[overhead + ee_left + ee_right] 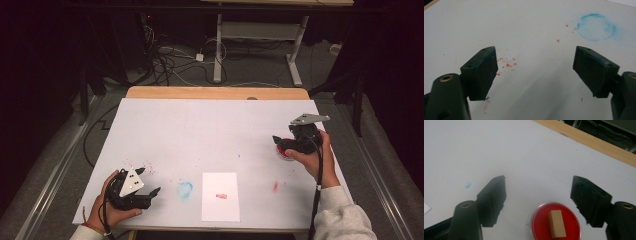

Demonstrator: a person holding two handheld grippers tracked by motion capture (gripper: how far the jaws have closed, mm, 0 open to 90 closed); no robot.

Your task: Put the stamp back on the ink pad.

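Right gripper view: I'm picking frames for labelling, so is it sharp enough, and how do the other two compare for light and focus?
Right gripper view: evenly lit, the wooden block on the red ink pad reads clearly, near jaws soft. Left gripper view: bright, the blue ring stain slightly blurred, red specks sharper. High view: table lit, surroundings very dark, small things coarse.

Bench [215, 120]: sheet cover over all but its far edge strip.
Near edge, middle: paper card [220, 196], flat, a stamp mark [221, 196] at its centre.
Left of the card, just beside it: ring-shaped smudge [184, 189].
Near left corner: left gripper [150, 191], left of the smudge.
Right side: round dish [556, 222], a wooden block [557, 223] lying in it; right gripper [539, 195] just above the dish.
Between card and dish: a small streak [275, 186].
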